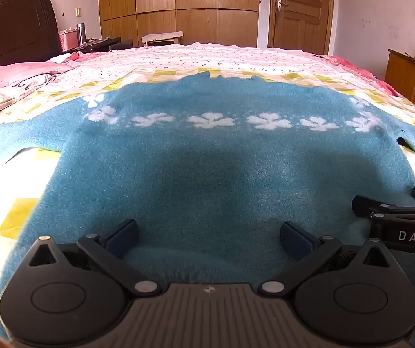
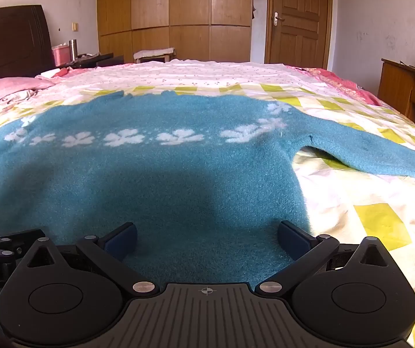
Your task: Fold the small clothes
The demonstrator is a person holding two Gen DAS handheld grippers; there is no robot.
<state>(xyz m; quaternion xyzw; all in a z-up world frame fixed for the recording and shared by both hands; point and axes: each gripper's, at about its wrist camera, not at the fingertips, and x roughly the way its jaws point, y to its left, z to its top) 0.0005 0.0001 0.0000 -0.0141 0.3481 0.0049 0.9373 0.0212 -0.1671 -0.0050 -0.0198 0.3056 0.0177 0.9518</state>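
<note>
The blue sweater (image 1: 207, 174) lies flat on the bed (image 2: 367, 217) just ahead of both my tools, left tool (image 1: 208, 239) and right tool (image 2: 207, 239) spread wide, empty. Soft, fuzzy, floppy knit; I'd pinch the hem corners nearest me.

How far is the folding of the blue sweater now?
Done: the blue sweater lies flat on the bed, sleeves out. In hand: left gripper and right gripper hover open over its near hem, gripping nothing. Left: every fold.
</note>
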